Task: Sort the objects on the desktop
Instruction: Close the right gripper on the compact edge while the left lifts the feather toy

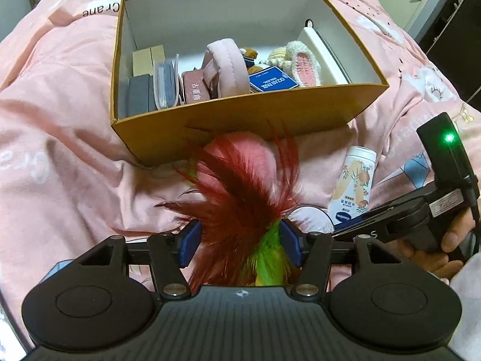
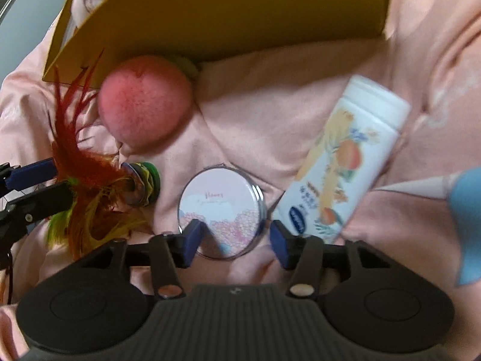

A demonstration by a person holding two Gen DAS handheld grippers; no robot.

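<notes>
A feather shuttlecock (image 1: 240,198) with red and green feathers lies on the pink bedding between the fingers of my open left gripper (image 1: 240,240); its jaws stand apart around the feathers. It also shows in the right wrist view (image 2: 90,186), with its round base at the right end. A pink plush peach (image 2: 144,102) lies against the yellow box (image 1: 240,120). A round compact mirror (image 2: 222,210) lies between the fingers of my open right gripper (image 2: 234,240). A white bottle (image 2: 345,162) with peach print lies to its right. The right gripper's body shows in the left wrist view (image 1: 421,210).
The box (image 2: 210,15) holds several items: a pink headband (image 1: 222,66), a blue card box (image 1: 272,82), a crocheted bunny ear (image 1: 303,63), small boxes. Rumpled pink bedding (image 1: 75,165) lies all around.
</notes>
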